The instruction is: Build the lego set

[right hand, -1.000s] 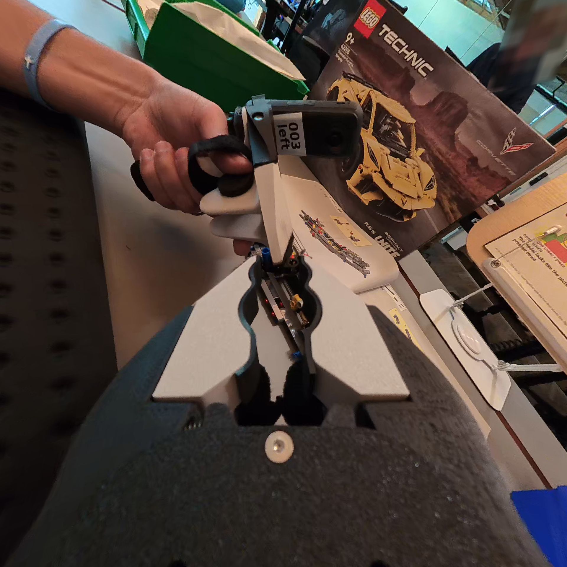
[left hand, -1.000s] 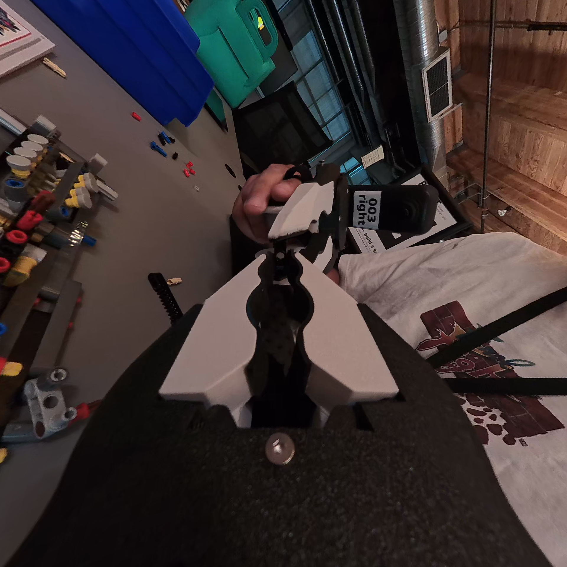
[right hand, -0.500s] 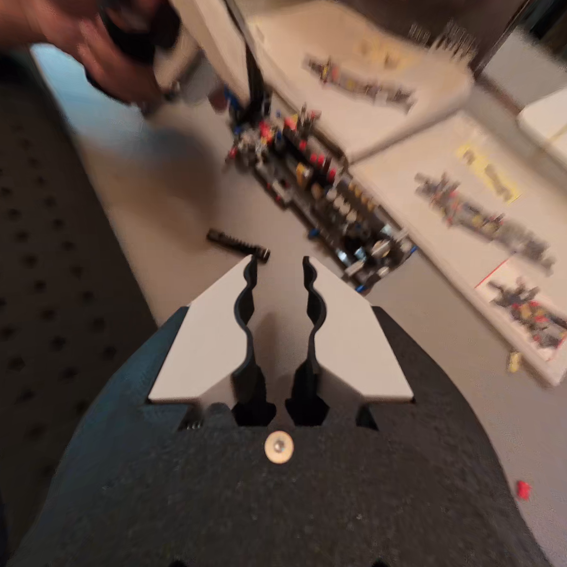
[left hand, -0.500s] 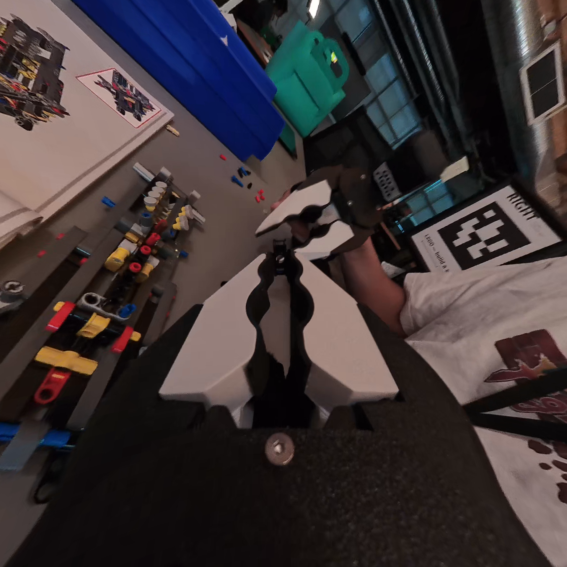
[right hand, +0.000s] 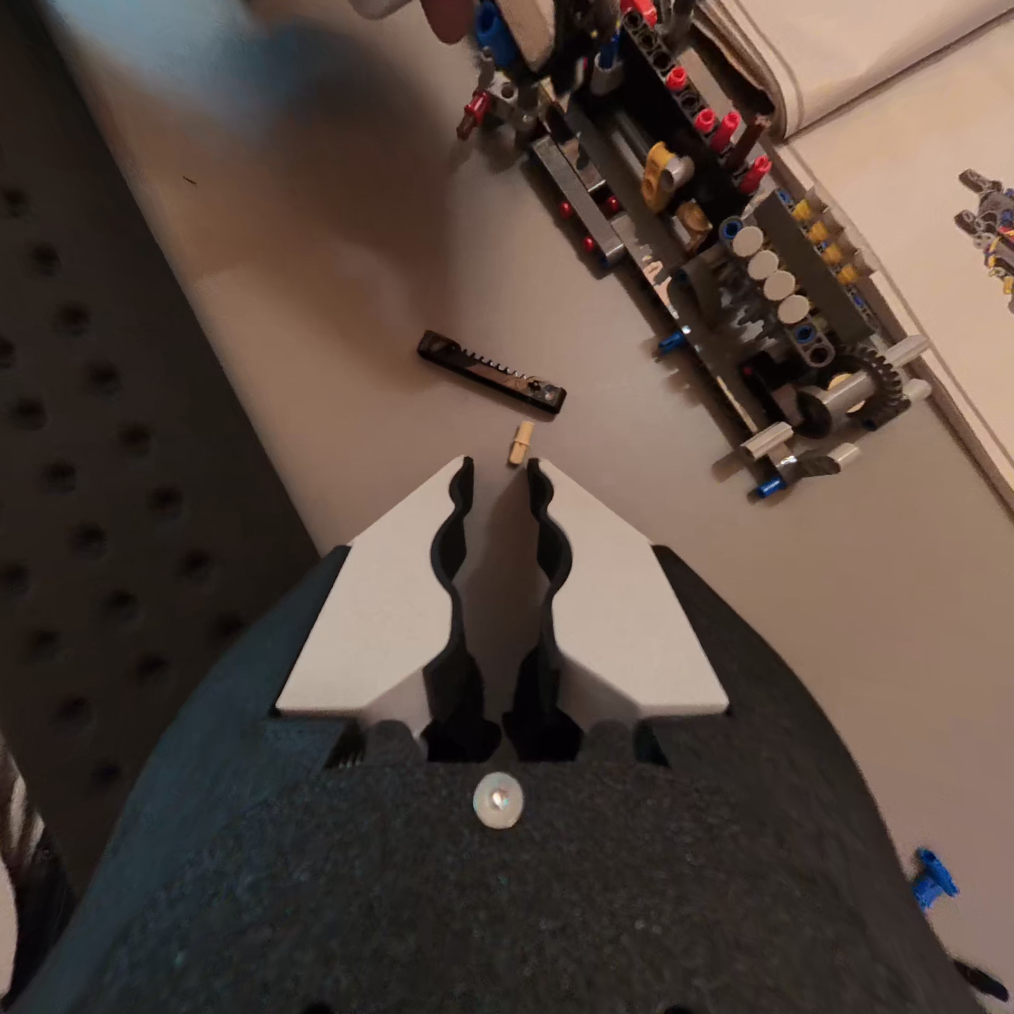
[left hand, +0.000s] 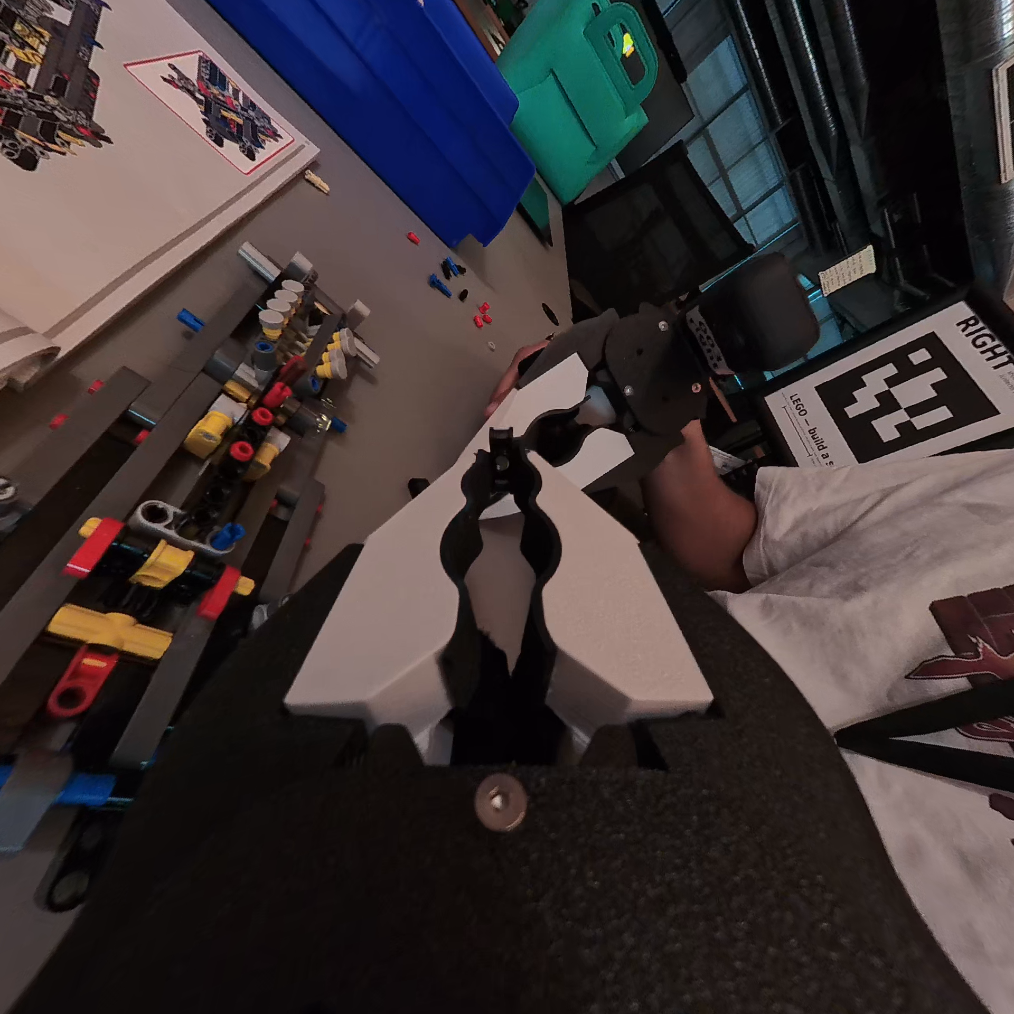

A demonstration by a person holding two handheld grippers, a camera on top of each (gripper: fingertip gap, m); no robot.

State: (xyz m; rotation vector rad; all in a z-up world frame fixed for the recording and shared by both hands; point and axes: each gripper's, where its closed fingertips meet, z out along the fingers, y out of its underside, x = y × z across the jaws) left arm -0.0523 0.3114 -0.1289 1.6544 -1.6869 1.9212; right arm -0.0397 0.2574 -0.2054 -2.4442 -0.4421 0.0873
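The long grey Lego chassis, studded with red, yellow and blue parts, lies on the table; it also shows in the left wrist view. My right gripper is open and empty, pointing down at the table. A tan pin lies just off its right fingertip. A black toothed rack lies a little beyond. My left gripper is shut on a small black piece at its tips, beside the chassis. The right gripper shows just beyond it.
Open instruction pages lie past the chassis. Blue bins and a green container stand at the table's far end. Loose red and blue pins lie near them, and a blue pin lies near me. A person's shirt fills the right. My hands' fingertips stand some 10 centimetres from each other.
My right gripper swung away from the left gripper and down to the table, now over the tan pin and rack. The left view turned toward the chassis, still gripping the black piece.
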